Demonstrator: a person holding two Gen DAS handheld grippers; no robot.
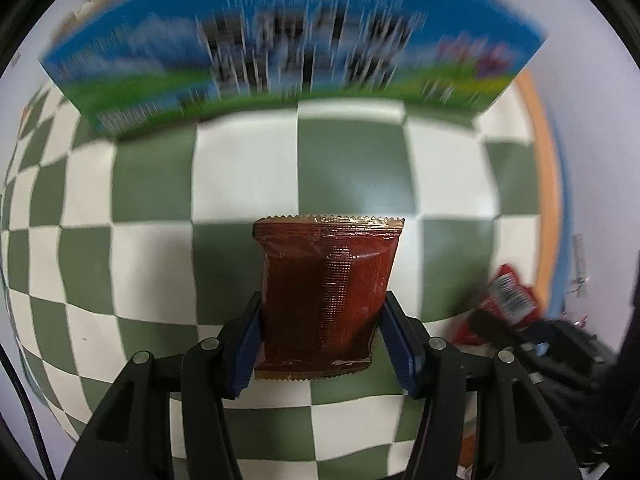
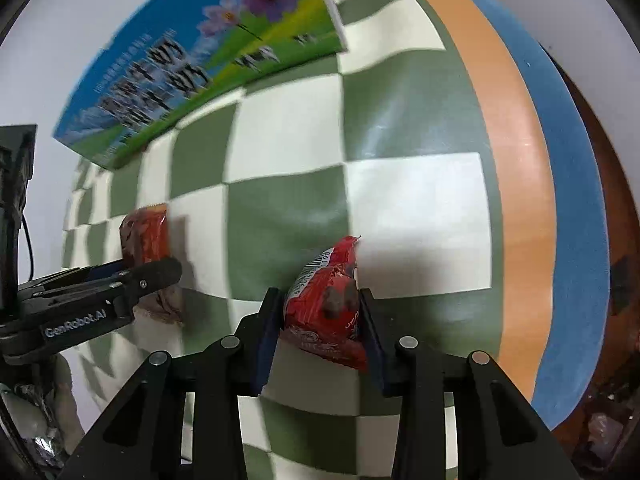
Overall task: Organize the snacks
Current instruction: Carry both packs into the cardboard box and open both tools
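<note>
My left gripper (image 1: 322, 312) is shut on a dark red-brown snack packet (image 1: 328, 292) and holds it above the green-and-white checkered tablecloth (image 1: 352, 168). The same packet (image 2: 146, 236) and left gripper (image 2: 160, 270) show at the left of the right wrist view. My right gripper (image 2: 320, 304) is shut on a bright red snack packet (image 2: 326, 304) with a barcode, which also shows blurred at the right of the left wrist view (image 1: 506, 294). A blue box (image 1: 288, 48) printed with cows and grass stands ahead of both grippers; it also shows in the right wrist view (image 2: 192, 60).
The table has an orange edge (image 2: 520, 200) with a blue band (image 2: 576, 208) along its right side. Crumpled foil (image 2: 36, 432) lies at the lower left of the right wrist view. A white wall is behind the box.
</note>
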